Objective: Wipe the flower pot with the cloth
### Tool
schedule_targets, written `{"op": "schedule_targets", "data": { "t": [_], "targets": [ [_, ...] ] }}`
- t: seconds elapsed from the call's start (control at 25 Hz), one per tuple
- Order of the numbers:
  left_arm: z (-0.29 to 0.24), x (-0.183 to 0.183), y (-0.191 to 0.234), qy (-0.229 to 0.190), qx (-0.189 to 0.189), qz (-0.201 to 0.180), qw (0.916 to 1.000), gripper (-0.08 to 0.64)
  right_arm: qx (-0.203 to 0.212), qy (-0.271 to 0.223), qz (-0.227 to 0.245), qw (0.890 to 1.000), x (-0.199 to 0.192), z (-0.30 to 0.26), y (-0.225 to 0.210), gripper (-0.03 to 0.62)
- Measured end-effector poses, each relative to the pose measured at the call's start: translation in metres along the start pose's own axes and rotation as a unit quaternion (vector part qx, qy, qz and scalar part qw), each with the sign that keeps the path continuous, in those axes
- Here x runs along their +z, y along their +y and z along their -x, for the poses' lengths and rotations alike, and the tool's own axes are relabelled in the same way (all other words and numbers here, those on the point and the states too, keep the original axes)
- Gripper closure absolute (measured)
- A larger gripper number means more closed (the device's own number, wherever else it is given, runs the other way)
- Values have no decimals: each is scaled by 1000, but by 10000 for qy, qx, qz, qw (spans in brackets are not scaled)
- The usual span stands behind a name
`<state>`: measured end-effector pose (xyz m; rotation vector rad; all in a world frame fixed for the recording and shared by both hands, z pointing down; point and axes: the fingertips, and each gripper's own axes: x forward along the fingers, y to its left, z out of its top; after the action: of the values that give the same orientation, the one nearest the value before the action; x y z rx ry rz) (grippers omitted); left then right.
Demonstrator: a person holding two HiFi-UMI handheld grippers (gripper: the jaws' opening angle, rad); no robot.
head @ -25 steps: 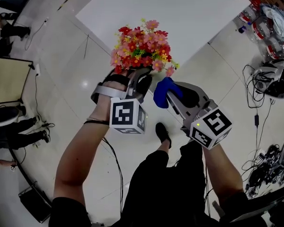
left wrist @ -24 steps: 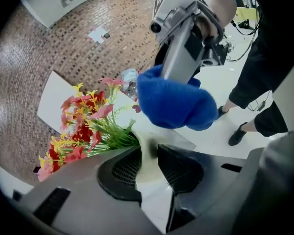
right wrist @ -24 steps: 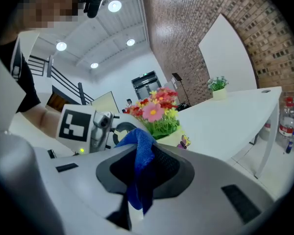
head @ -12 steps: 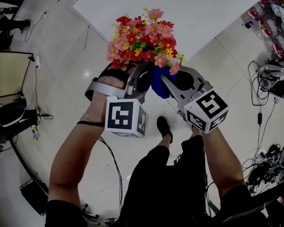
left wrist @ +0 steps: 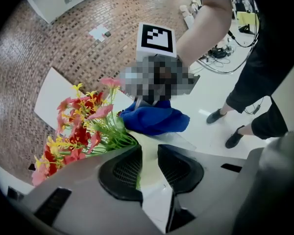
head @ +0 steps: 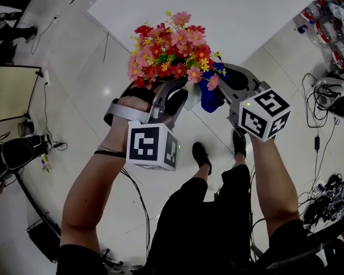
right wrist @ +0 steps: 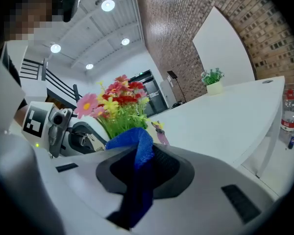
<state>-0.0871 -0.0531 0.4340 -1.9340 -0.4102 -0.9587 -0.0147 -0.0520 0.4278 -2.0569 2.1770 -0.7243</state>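
The flower pot point(left wrist: 148, 140) is a pale pot of red, pink and yellow flowers point(head: 173, 49), held up in the air over the floor. My left gripper point(head: 175, 96) is shut on the pot's side, and the left gripper view shows both pads pressed on it. My right gripper point(head: 219, 89) is shut on a blue cloth point(head: 209, 99), which hangs from between its jaws. The cloth lies against the pot's right side, just under the blooms. In the right gripper view the cloth point(right wrist: 137, 148) fills the jaws, with the flowers point(right wrist: 118, 102) right behind it.
A white table point(head: 218, 10) stands beyond the pot, with a small potted plant point(right wrist: 213, 80) on it. Cables and gear point(head: 332, 96) lie on the tiled floor at the right. The person's feet in black shoes point(head: 199, 156) are below the grippers.
My right gripper has carried the cloth right and farther from me, from the pot's near side to under the blooms on its right. The left gripper has kept the pot still.
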Motion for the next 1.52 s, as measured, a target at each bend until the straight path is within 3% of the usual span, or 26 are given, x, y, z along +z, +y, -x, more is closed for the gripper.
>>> {"op": "schedule_targets", "data": {
  "t": [0.28, 0.52, 0.64, 0.88, 1.04, 1.28, 1.52],
  "targets": [
    [-1, 0, 0, 41, -52, 92, 9999, 457, -468, 27, -88, 9989, 6, -9, -37, 538],
    [0, -1, -1, 86, -17, 162, 9998, 457, 416, 46, 328, 9986, 2, 16, 43, 538],
    [-1, 0, -1, 155, -45, 244, 9996, 457, 521, 262, 561, 9967, -13, 10, 62, 538],
    [-6, 3, 2, 143, -50, 390, 9991, 457, 517, 371, 483, 9968, -10, 2, 42, 538],
    [-5, 4, 2, 120, 0, 420, 9990, 457, 249, 276, 198, 9991, -6, 3, 13, 538],
    [-9, 4, 2, 165, 9, 589, 9981, 457, -16, 501, 164, 9986, -3, -16, -34, 538],
    [-12, 5, 2, 400, 48, 1093, 9932, 457, -38, 262, -215, 9994, 1, 13, -38, 538]
  ]
}}
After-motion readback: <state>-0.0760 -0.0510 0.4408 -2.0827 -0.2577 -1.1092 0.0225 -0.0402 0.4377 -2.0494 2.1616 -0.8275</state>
